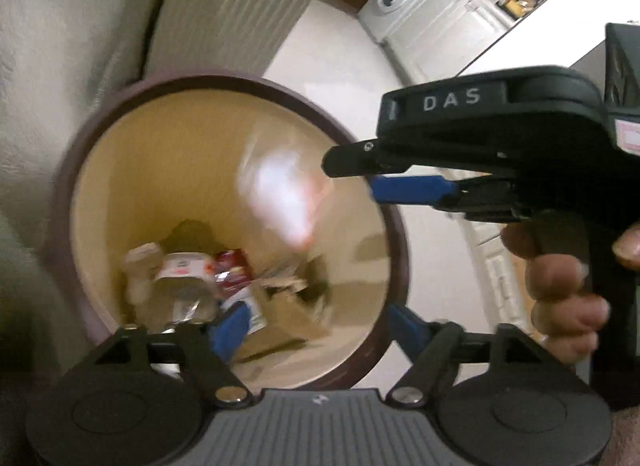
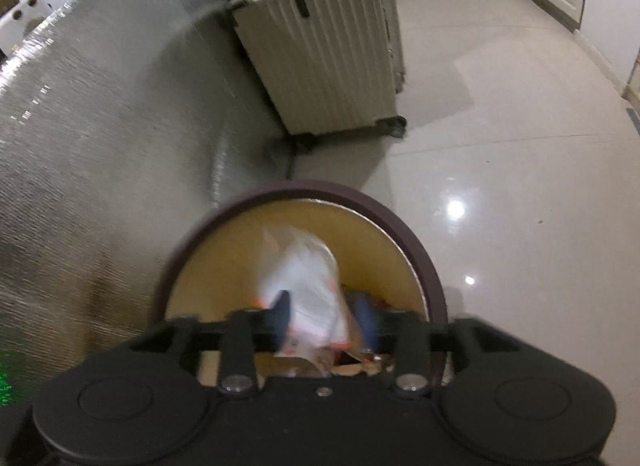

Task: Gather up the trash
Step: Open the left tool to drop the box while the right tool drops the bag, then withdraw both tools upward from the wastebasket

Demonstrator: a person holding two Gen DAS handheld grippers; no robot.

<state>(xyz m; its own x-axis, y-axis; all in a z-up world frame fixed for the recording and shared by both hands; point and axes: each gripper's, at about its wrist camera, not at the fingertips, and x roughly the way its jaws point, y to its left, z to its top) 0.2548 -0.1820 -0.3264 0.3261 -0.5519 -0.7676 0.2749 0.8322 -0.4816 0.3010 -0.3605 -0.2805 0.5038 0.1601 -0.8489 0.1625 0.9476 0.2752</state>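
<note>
Holding both tools over the trash bin [image 1: 224, 83], I have my left hand-held gripper [image 1: 316, 316] spread wide with nothing between its blue fingers [image 1: 230, 326]. My right hand-held gripper [image 2: 326, 316] stands partly parted, and a white wrapper [image 2: 308, 286] with orange edges (badly blurred) sits between its fingers [image 2: 282, 312]; I cannot tell whether the pads touch it. In the left view the same wrapper is a pale smear inside the bin's cream wall. Below lie a jar [image 1: 182, 286], a red packet [image 1: 232, 270] and brown cardboard [image 1: 288, 306]. A ribbed suitcase [image 2: 320, 49] stands on the floor [image 2: 520, 145] beyond.
</note>
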